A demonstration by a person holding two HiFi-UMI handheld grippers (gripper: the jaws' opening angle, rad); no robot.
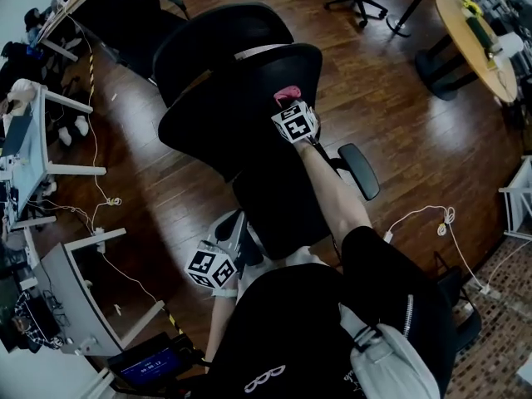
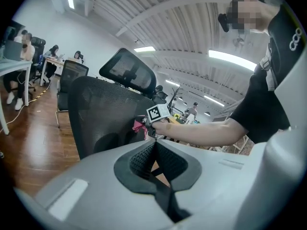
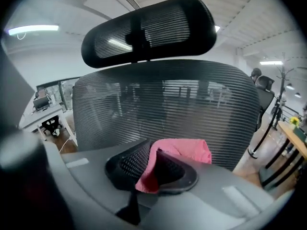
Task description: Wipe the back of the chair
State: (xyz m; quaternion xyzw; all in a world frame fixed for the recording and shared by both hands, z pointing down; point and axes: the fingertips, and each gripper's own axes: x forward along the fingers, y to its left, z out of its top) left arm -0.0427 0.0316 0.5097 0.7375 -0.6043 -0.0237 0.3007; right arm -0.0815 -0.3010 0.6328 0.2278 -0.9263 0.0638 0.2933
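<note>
The right gripper has its jaws clamped on a pink cloth, held at the upper edge of the office chair's mesh backrest, below the headrest. The left gripper has its jaws pressed together, empty, behind the chair.

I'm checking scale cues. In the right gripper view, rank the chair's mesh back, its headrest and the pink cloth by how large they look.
1. mesh back, spanning most of the picture.
2. headrest.
3. pink cloth, smallest even though it is nearest the camera, clamped in the right gripper.
</note>
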